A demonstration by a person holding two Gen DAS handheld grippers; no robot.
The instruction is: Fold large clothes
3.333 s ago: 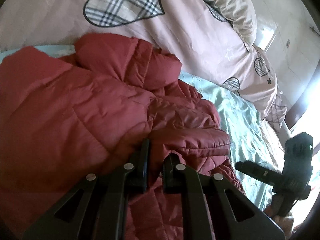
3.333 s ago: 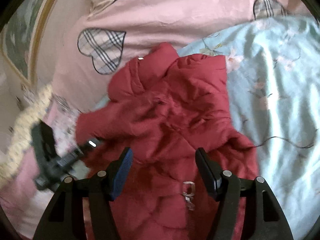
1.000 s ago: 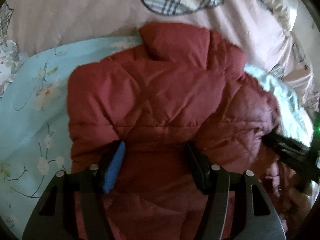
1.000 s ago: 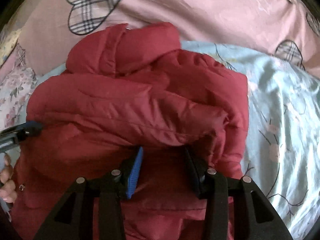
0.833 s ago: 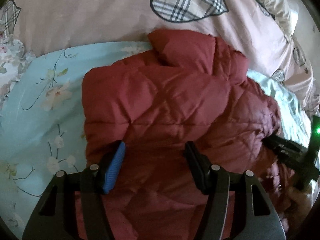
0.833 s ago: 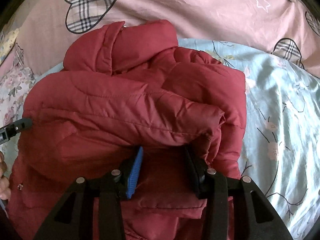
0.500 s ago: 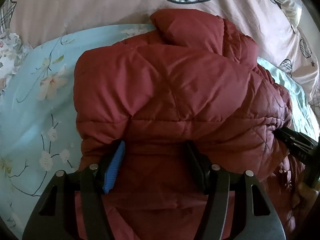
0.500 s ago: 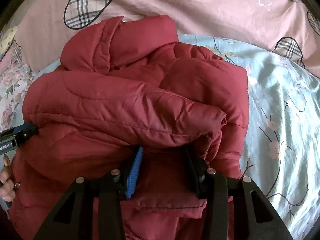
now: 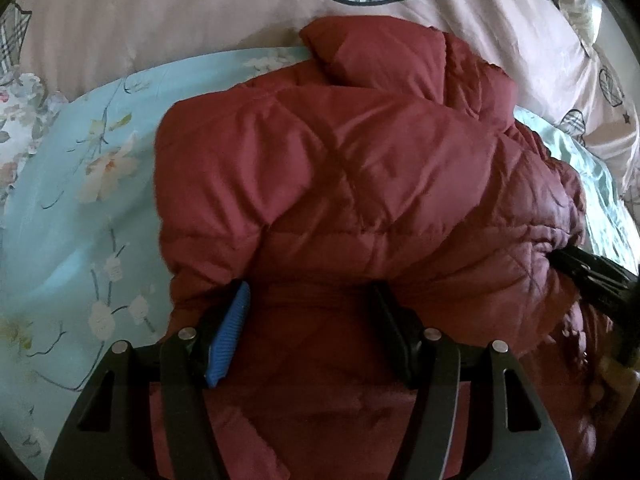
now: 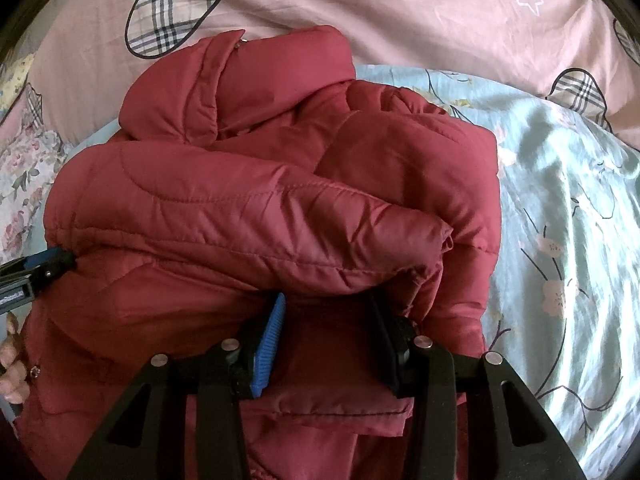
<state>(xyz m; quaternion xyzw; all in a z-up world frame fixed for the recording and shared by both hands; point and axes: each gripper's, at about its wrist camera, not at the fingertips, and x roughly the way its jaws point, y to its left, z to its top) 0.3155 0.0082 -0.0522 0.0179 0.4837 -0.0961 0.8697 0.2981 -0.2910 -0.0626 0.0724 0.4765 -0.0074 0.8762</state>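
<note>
The red quilted jacket lies in a puffy mound on the pale blue floral sheet, its collar end far, against the pink quilt with plaid hearts. The left gripper has its jaws spread, fingers pushed under the folded-over layer at the near left; the right gripper does the same at the near right, also released, gripping nothing. The main risk is springback: the padded, slippery shell is thick and rounded, so the fold may balloon open or slide off once support goes. The sleeve roll could also unroll rightward. Stitching forms diamond panels on one face and long channels on the other; whether the fingertips touch the underlayer is hard to judge.
</note>
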